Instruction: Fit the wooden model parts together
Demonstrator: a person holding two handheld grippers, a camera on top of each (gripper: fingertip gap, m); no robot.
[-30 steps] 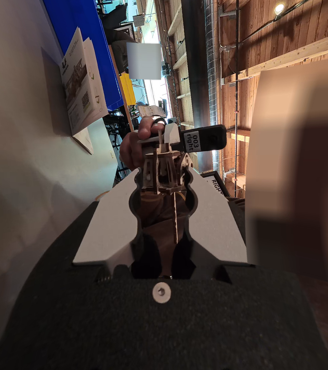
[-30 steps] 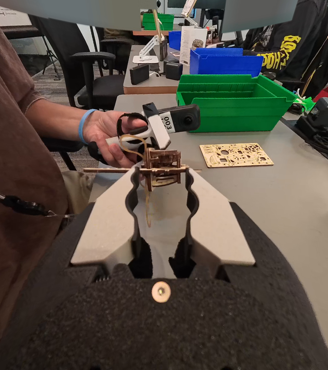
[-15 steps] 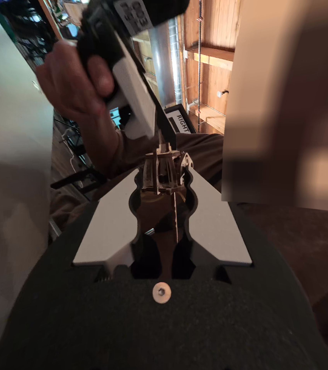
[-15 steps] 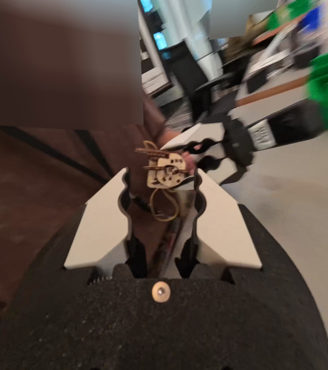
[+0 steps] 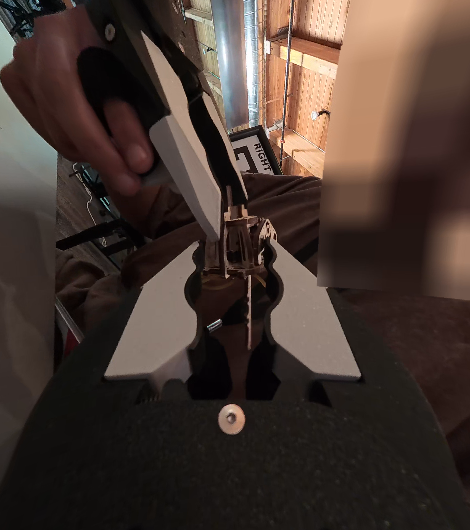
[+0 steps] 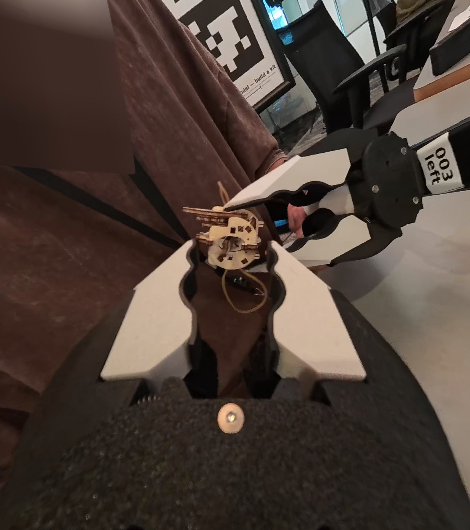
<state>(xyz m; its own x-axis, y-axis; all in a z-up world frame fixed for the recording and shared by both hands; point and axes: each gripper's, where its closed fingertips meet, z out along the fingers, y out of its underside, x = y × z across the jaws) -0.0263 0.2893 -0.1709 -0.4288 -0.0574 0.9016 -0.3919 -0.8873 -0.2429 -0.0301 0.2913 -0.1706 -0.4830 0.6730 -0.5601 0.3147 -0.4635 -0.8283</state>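
Note:
A small wooden model (image 5: 239,246) of laser-cut plates sits between the fingertips of my left gripper (image 5: 233,243), which is shut on it. A toothed wooden strip (image 5: 248,312) sticks back from it between the jaws. My right gripper (image 5: 228,220) reaches in from the upper left with its tips on the model. In the right wrist view the model (image 6: 232,243) shows its round plate, clamped between the tips of my right gripper (image 6: 232,241). A rubber band (image 6: 245,298) hangs from it. My left gripper (image 6: 255,228) comes in from the right, one finger above and one below the model.
The person's brown shirt (image 6: 70,258) fills the space just behind the model. The grey table (image 6: 429,301) lies to the right. A framed black-and-white marker sign (image 6: 228,43) and office chairs (image 6: 343,71) stand farther back. A hand (image 5: 84,114) holds the right gripper. Both grippers' tips are close together, under 4 cm apart.
Both grippers have carried the model from over the table to in front of the person's chest. My right gripper opened wider half a second ago and has closed on the model again.

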